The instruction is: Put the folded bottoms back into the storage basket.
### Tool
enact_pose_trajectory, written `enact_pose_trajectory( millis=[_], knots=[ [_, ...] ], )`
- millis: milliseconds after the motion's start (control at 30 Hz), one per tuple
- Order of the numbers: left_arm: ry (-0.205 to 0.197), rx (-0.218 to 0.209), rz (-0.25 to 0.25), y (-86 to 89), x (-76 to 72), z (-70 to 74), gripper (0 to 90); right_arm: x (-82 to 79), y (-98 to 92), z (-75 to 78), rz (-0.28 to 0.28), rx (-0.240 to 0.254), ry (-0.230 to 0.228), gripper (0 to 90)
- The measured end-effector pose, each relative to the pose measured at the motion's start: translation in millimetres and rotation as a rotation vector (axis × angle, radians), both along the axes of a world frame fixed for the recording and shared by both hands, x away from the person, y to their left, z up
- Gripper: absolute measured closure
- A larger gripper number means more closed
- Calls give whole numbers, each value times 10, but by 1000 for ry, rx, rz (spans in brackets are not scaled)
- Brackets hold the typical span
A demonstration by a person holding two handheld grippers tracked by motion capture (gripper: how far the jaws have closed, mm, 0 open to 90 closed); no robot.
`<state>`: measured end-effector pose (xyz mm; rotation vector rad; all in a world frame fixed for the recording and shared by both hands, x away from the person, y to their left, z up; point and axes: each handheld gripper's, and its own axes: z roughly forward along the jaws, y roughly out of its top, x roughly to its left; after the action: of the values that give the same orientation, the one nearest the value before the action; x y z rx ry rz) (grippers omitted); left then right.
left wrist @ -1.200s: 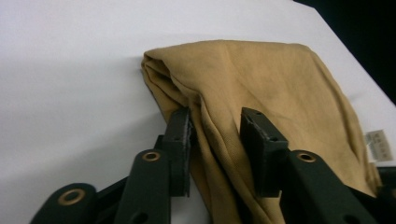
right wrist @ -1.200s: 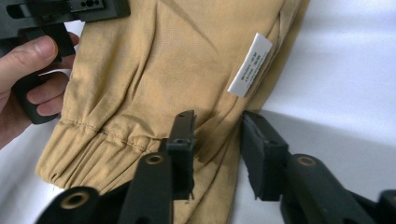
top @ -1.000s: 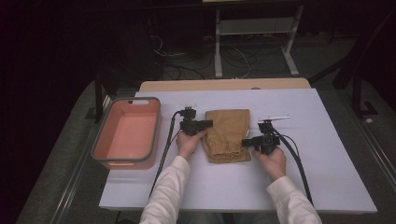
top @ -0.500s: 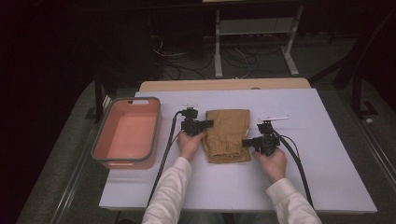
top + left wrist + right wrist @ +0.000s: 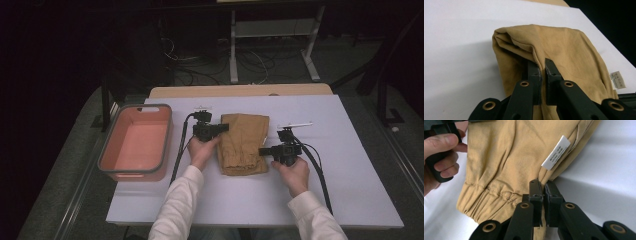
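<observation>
A folded tan garment (image 5: 244, 143) lies in the middle of the white table. My left gripper (image 5: 223, 128) pinches its left edge; in the left gripper view the jaws (image 5: 541, 68) are shut on a fold of the tan cloth (image 5: 564, 47). My right gripper (image 5: 263, 151) holds the garment's right edge. In the right gripper view the jaws (image 5: 542, 187) are shut on the cloth just below a white label (image 5: 555, 152), with the elastic cuff (image 5: 486, 202) to the left. The left hand (image 5: 439, 155) shows at the upper left of that view.
An empty salmon-pink bin (image 5: 135, 142) stands at the table's left edge. Black cables (image 5: 180, 150) trail from both grippers toward me. A wooden board edge (image 5: 240, 91) runs along the table's far side. Dark floor with wires and a white frame (image 5: 270, 40) lies beyond.
</observation>
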<state>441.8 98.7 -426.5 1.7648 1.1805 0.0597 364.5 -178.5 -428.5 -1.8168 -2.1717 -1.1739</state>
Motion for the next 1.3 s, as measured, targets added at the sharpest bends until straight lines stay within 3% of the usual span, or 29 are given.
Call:
enact_pose_trajectory(
  millis=[800,1300],
  knots=[
    [-40,-17,14,189,-34,438,857,-6,151,414,39,11,-67,847],
    [-91,-17,14,265,-79,810,857,-15,193,660,44,46,-99,847]
  ],
)
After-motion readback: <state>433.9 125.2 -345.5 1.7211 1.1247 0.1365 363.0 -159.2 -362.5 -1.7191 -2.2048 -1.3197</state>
